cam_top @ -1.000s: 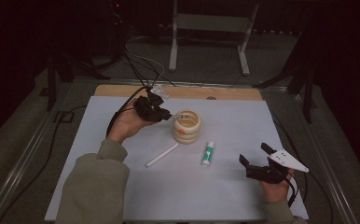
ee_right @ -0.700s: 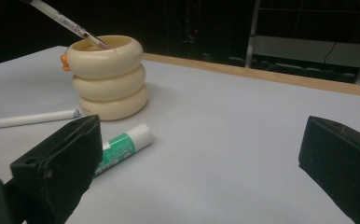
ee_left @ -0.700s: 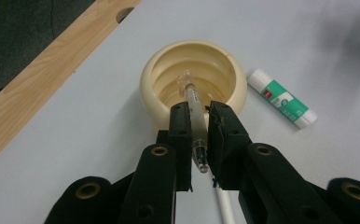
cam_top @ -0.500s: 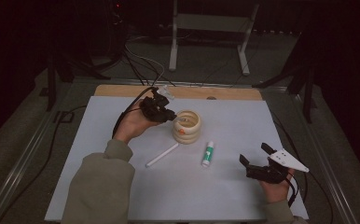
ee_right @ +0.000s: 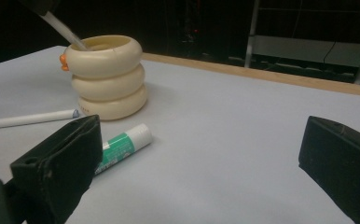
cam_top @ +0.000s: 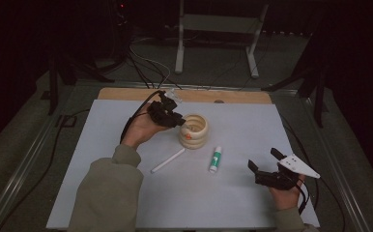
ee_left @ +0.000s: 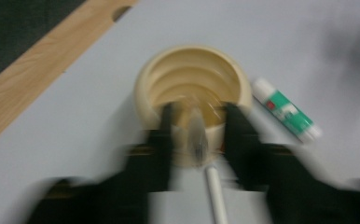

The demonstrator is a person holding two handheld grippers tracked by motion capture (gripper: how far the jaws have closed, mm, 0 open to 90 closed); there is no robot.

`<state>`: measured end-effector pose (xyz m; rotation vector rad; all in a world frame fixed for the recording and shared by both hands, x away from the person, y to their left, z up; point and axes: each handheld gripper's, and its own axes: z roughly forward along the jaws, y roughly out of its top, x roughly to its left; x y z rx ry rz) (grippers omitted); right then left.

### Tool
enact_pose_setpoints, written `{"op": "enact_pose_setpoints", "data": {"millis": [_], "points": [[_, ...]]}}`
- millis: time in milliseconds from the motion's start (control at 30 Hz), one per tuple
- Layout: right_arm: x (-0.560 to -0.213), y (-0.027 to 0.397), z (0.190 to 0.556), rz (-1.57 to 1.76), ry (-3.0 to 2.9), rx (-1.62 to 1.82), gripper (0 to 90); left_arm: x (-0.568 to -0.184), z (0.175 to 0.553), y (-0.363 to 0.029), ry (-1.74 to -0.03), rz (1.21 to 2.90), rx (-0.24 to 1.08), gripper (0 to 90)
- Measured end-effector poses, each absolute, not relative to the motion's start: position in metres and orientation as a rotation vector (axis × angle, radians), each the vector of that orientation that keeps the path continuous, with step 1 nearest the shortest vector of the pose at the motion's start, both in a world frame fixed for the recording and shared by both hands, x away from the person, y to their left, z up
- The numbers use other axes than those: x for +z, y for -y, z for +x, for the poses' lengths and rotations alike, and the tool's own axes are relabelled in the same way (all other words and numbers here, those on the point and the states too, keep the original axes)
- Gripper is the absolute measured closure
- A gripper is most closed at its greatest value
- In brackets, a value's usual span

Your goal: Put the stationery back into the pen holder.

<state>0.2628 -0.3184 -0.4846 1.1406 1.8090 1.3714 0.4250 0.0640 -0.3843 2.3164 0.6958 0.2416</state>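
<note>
Hovering over the mouth of the cream, ring-stacked plastic pen holder, the left claw has its jaws just opened, and a slim translucent pen sits loosely between them, its lower end already dipping inside the cup; the pads seem to have let go, though the blur in the left gripper view makes that hard to confirm. The pen looks light, stiff and smooth, so it would slip easily and is best pinched across its barrel near the middle. Just beside the holder lie a white marker and a green-and-white glue stick, both flat on the pale grey surface; both look light and round, liable to roll, and a mid-length pinch suits them. Well apart, the right claw rests released, jaws wide and holding nothing.
</note>
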Motion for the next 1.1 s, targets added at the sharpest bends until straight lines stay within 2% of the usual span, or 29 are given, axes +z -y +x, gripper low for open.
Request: {"op": "enact_pose_setpoints", "data": {"millis": [67,100,133,167,200,300,333,400,1100], "points": [[-0.485,0.318,0.263,1.140,-1.809,1.372,0.4,-0.385,0.425,-0.064,-0.712,2.310,0.272,41.5],[-0.485,0.318,0.263,1.141,-1.808,1.372,0.4,-0.386,0.426,-0.066,-0.747,2.295,0.294,41.5],[-0.485,0.319,0.263,1.141,-1.807,1.372,0.4,-0.386,0.426,-0.067,-0.770,2.289,0.310,27.2],[-0.485,0.319,0.263,1.142,-1.807,1.372,0.4,-0.387,0.427,-0.067,-0.788,2.285,0.327,20.8],[-0.485,0.319,0.263,1.143,-1.808,1.371,0.4,-0.387,0.427,-0.068,-0.799,2.285,0.339,16.6],[-0.485,0.318,0.263,1.143,-1.808,1.372,0.4,-0.386,0.427,-0.071,-0.823,2.271,0.353,13.6],[-0.485,0.318,0.263,1.140,-1.811,1.371,0.4,-0.386,0.427,-0.072,-0.826,2.263,0.350,7.2],[-0.485,0.318,0.263,1.141,-1.811,1.372,0.4,-0.385,0.427,-0.073,-0.839,2.246,0.345,1.5],[-0.485,0.318,0.263,1.142,-1.814,1.371,0.4,-0.376,0.413,-0.091,-0.866,2.189,0.447,0.4]]}}
